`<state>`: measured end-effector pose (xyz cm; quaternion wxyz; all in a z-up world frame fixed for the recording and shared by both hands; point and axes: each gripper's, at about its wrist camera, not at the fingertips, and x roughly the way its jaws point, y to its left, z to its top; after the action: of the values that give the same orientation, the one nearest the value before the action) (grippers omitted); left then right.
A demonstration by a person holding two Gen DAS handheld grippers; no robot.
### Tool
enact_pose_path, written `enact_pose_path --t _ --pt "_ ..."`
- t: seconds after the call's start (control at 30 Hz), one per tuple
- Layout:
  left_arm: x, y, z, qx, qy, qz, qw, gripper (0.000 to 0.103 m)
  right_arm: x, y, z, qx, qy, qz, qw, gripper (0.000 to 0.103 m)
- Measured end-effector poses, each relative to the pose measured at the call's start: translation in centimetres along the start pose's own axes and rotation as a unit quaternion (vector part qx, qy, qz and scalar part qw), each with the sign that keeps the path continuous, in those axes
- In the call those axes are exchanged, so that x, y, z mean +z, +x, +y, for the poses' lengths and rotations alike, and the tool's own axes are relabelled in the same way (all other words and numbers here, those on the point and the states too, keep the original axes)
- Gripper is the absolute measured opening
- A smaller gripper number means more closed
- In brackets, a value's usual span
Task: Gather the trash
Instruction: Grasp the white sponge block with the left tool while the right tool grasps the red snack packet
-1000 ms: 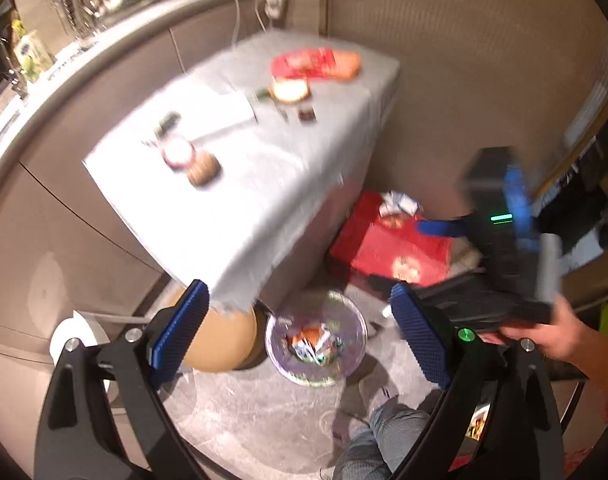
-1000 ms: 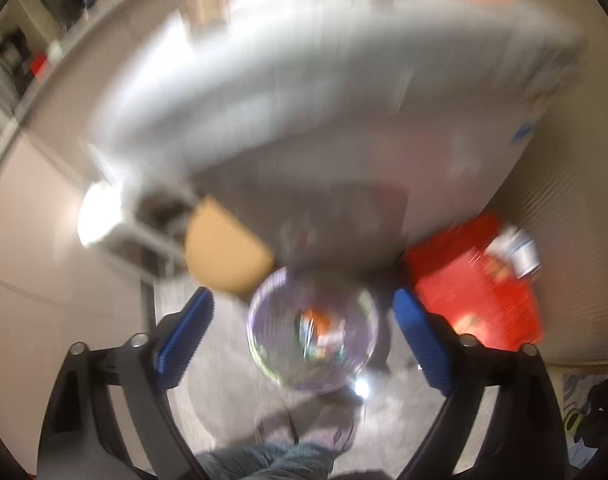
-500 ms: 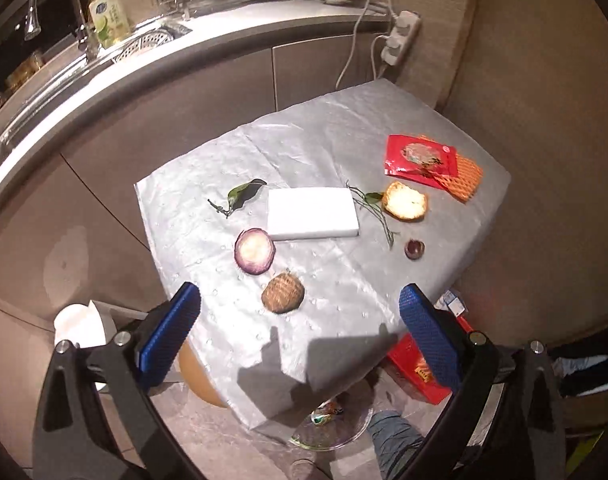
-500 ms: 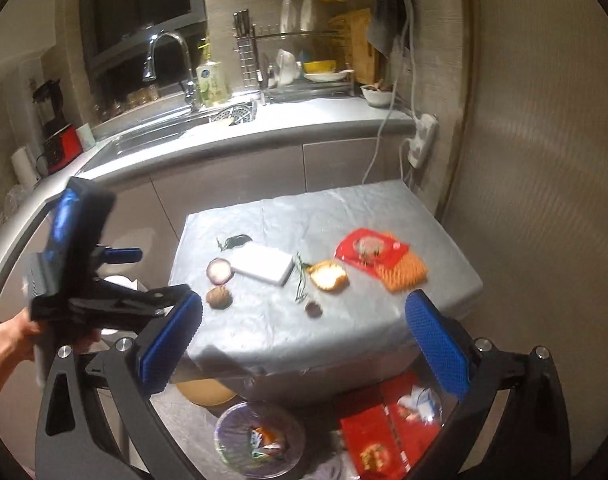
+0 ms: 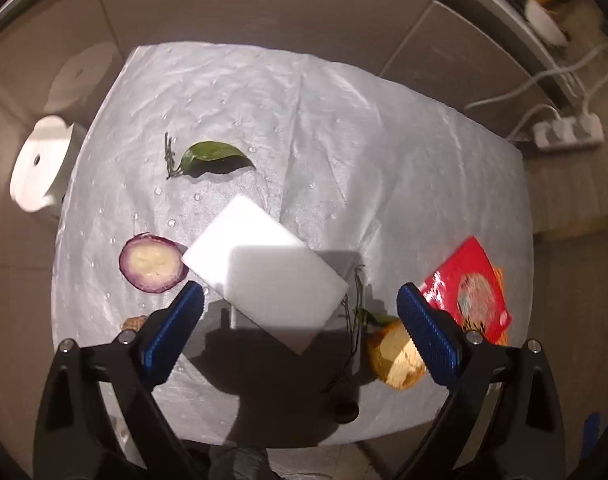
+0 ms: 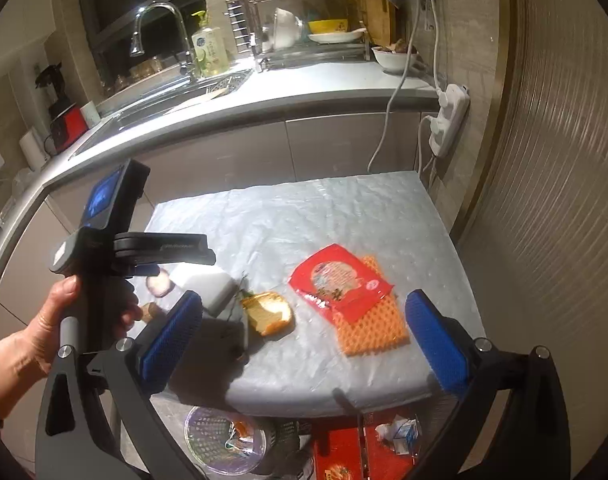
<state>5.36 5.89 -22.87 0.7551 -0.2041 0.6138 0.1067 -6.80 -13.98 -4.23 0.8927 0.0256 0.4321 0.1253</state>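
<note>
Left wrist view: left gripper (image 5: 300,312) wide open, nothing held, hovering over the silver-covered table (image 5: 343,128). Between the jaws and slightly ahead, a white block (image 5: 264,280), lying flat. Beside the left jaw, a purple slice (image 5: 152,268); well ahead of that jaw, a green leaf (image 5: 214,156). Just inside the right jaw, a piece of bread (image 5: 395,356) with thin stems (image 5: 353,320) next to it. Beyond the right jaw, a red wrapper (image 5: 469,292).

Right wrist view: right gripper (image 6: 304,328) also spread fully, empty. Between the jaws and a little ahead, the red wrapper (image 6: 339,280) lying over an orange foam net (image 6: 373,330); the bread (image 6: 268,312) nearer the left jaw. Further left, a hand (image 6: 44,336) gripping the other tool. On the floor below the table front, a clear basket (image 6: 224,440) with some scraps inside, probably the place for trash.

Likely handling: wrapper thin, light and slippery, best pinched at a raised or crumpled edge, not pressed flat. Net soft and springy, easy to squeeze anywhere. Bread crumbly, so a gentle closing across the crust. Leaf and stems very thin, hard to pinch from flat.

Open room: free space above the whole top; a wall close beyond the right jaw, cabinets close behind the far edge, front edge open toward the basket.
</note>
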Motion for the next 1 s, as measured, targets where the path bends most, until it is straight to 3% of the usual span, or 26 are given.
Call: enact_pose_path --t 0.17,0.27,0.47,0.6,0.67,0.8,0.87,0.93,1.0 --pt "0.8 2.9 0.9 -0.001 -0.102 0.050 0.9936 0.085 1.1 1.9 -2.6 0.007 0.005 0.008 1.000 0.101" --pt "0.7 3.7 1.0 0.016 -0.130 0.056 0.9898 0.084 1.6 2.8 -3.7 0.011 0.011 0.012 1.000 0.101" --pt "0.0 4.1 0.3 0.049 -0.126 0.048 0.9897 0.084 2.4 4.3 -5.5 0.009 0.011 0.017 1.000 0.101" --pt "-0.7 3.8 0.3 0.066 -0.118 0.040 0.9901 0.072 2.6 5.2 -6.4 0.002 0.010 0.023 1.000 0.101" --pt "-0.2 3.6 0.3 0.065 -0.122 0.042 0.9895 0.067 2.5 5.6 -6.8 0.001 0.014 0.026 1.000 0.101" --pt "0.3 3.0 1.1 0.046 -0.126 0.062 0.9890 0.067 2.2 6.1 -7.3 0.003 0.023 0.027 0.999 0.101" --pt "1.3 3.2 2.0 0.023 -0.156 0.087 0.9837 0.077 2.0 6.2 -7.3 0.004 0.026 0.026 0.999 0.101" --pt "0.9 3.4 3.1 0.002 -0.207 0.108 0.9724 0.081 1.7 6.3 -7.4 0.006 0.032 0.024 0.999 0.101" --pt "0.4 3.8 3.8 0.004 -0.246 0.113 0.9628 0.082 1.4 6.4 -7.5 0.011 0.038 0.024 0.999 0.101"
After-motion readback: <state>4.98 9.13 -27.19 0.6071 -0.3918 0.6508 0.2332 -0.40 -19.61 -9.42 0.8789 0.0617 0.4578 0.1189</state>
